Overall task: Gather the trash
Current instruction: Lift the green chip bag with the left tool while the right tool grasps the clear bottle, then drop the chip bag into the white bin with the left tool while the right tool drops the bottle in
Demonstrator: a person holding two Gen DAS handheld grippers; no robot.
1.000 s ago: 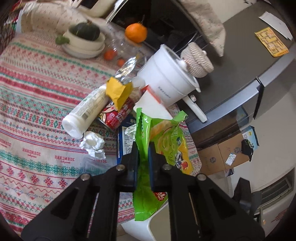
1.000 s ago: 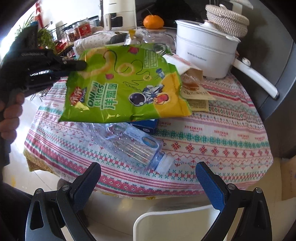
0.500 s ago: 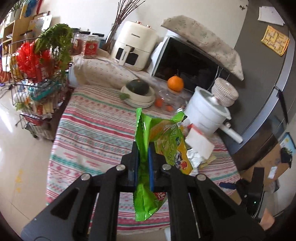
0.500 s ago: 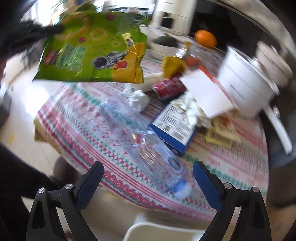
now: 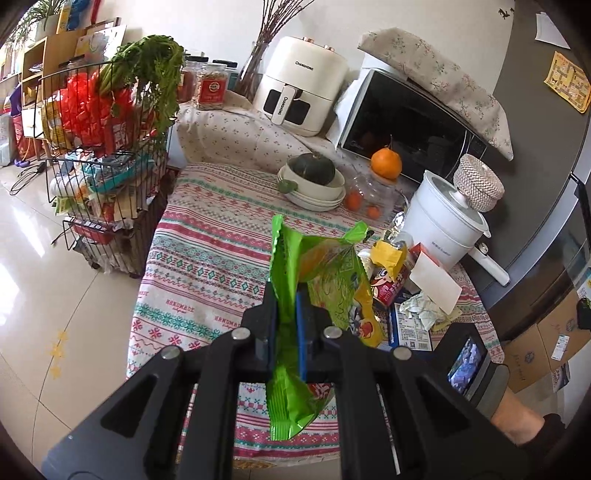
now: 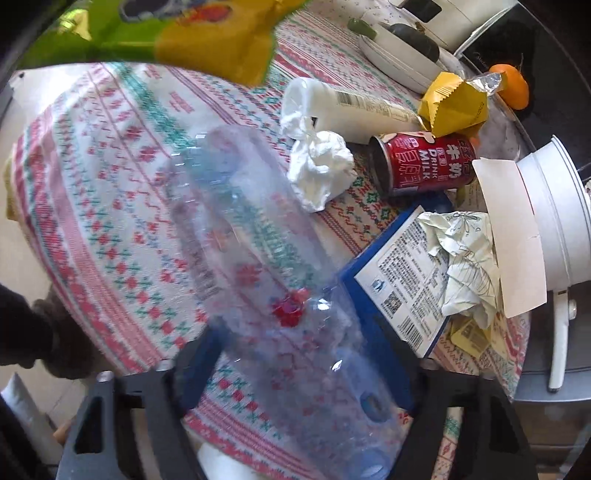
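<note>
My left gripper (image 5: 284, 295) is shut on a green onion-ring snack bag (image 5: 325, 280), held in the air over the near edge of the table; the bag's corner (image 6: 147, 33) shows at the top of the right wrist view. My right gripper (image 6: 299, 354) points steeply down over a clear plastic bottle (image 6: 251, 229) lying on the patterned tablecloth (image 6: 92, 177). Its jaws are closing, with the bottle's cap end between them. Beyond lie a crumpled tissue (image 6: 317, 166), a red milk can (image 6: 424, 166), a yellow wrapper (image 6: 450, 107), a white bottle (image 6: 354, 110) and a blue box (image 6: 402, 280).
A white pot (image 5: 447, 229) with a woven lid stands at the table's right. Bowls with a green squash (image 5: 314, 181), an orange (image 5: 386, 164), a microwave (image 5: 406, 125) and an air fryer (image 5: 303, 85) sit behind. A wire rack (image 5: 103, 177) stands left of the table.
My left gripper has drawn back and tilted up with the green bag, so the whole table shows. My right gripper has dropped and rolled over the clear bottle, its jaws narrowing around it.
</note>
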